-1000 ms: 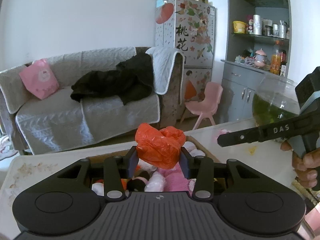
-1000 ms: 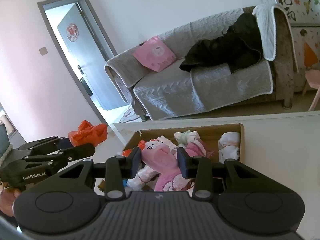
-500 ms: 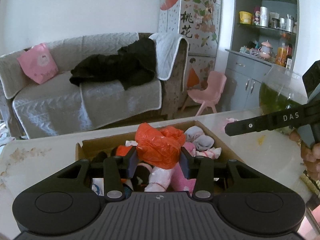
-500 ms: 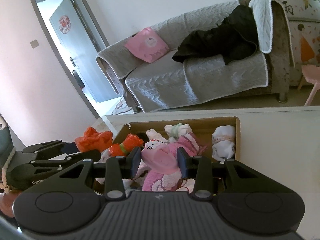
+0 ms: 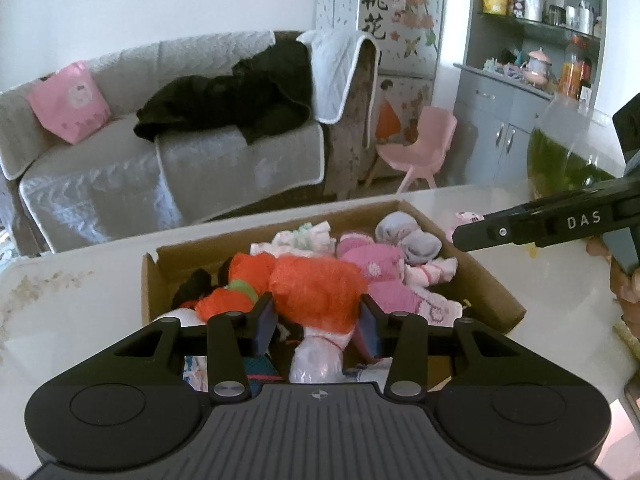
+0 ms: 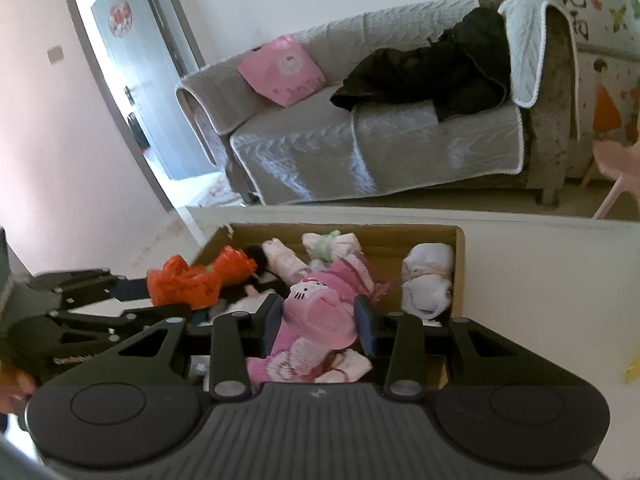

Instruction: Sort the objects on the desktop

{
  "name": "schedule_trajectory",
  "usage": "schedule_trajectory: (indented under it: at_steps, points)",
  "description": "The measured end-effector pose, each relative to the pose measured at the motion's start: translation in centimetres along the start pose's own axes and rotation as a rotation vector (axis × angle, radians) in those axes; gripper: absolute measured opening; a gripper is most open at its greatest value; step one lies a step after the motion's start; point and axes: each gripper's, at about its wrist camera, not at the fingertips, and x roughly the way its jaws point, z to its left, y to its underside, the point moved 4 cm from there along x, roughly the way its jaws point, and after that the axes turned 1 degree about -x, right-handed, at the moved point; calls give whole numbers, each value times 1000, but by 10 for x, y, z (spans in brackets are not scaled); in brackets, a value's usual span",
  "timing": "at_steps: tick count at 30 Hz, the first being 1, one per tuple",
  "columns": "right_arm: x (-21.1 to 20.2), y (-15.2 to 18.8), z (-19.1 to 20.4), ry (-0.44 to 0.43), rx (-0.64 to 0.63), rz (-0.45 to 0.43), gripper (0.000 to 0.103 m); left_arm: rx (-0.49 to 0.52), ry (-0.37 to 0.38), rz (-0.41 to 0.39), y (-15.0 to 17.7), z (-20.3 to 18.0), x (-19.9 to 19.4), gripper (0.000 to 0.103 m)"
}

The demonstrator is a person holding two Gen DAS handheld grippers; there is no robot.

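A cardboard box (image 5: pixel 488 292) on the white table holds several rolled socks and soft items. My left gripper (image 5: pixel 318 322) is shut on a crumpled orange plastic bag (image 5: pixel 316 292) and holds it low over the box's near left part. My right gripper (image 6: pixel 318 322) is shut on a pink Hello Kitty item (image 6: pixel 316 310) just over the box (image 6: pixel 460 240). The orange bag (image 6: pixel 180 284) and left gripper also show in the right wrist view. The right gripper's arm (image 5: pixel 540 224) shows at the right of the left wrist view.
A glass bowl with green water (image 5: pixel 560 152) stands on the table (image 5: pixel 80 320) at the right. Behind the table are a grey sofa (image 5: pixel 160 168), a pink chair (image 5: pixel 416 144) and grey cabinets. A yellow scrap (image 6: pixel 632 368) lies on the table right of the box.
Both grippers have come down toward the box with their loads. The orange bag now sits just above the box contents, and the pink item is lower over the socks.
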Motion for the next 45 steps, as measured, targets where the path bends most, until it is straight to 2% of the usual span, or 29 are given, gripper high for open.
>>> schedule_trajectory:
  at_steps: [1,3,6,9,21,29,38,45]
  points:
    - [1,1,0,7,-9,5,36,-1,-3,3,1,0,1,52]
    - [3,4,1,20,-26,15,36,-1,-16,7,3,0,2,65]
    - [7,7,-1,27,-26,24,36,-5,-17,9,4,0,4,66]
    - [9,11,-3,48,-30,22,39,-14,-26,11,6,1,4,78]
    - [8,13,-5,63,-30,20,41,-32,-29,19,14,2,2,81]
    - [-6,14,0,76,-20,0,43,-47,-41,5,13,2,-10,88]
    - [-11,22,8,65,-19,-19,47,-82,-60,9,33,16,-30,90]
    - [-20,34,21,75,-44,-55,57,-124,-60,-8,42,24,-50,93]
